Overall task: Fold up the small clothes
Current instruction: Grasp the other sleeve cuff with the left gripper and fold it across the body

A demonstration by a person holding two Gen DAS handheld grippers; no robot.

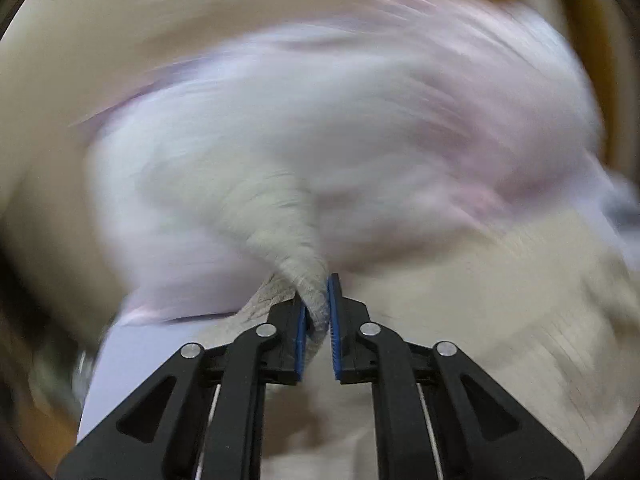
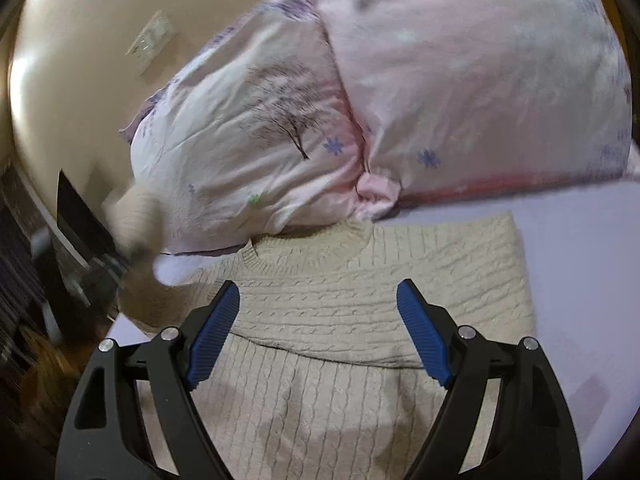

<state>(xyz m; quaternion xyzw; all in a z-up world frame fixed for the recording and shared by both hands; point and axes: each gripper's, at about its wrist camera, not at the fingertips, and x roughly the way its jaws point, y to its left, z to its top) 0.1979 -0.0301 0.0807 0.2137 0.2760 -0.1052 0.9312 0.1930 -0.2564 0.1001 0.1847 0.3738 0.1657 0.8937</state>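
Note:
A beige cable-knit sweater (image 2: 360, 280) lies on a lavender bed sheet (image 2: 580, 248), its right sleeve folded across the chest. My right gripper (image 2: 318, 312) is open and empty, hovering over the sweater's middle. My left gripper (image 1: 318, 304) is shut on a bunched part of the sweater, apparently its left sleeve (image 1: 288, 236); that view is heavily motion-blurred. In the right wrist view the left gripper (image 2: 138, 254) shows blurred at the left, with the sleeve (image 2: 138, 216) lifted above the bed.
Two pink floral pillows (image 2: 256, 132) (image 2: 480, 72) lie just beyond the sweater's collar. A beige wall with a socket plate (image 2: 154, 38) is behind them. Dark furniture and clutter (image 2: 48, 280) stand off the bed's left edge.

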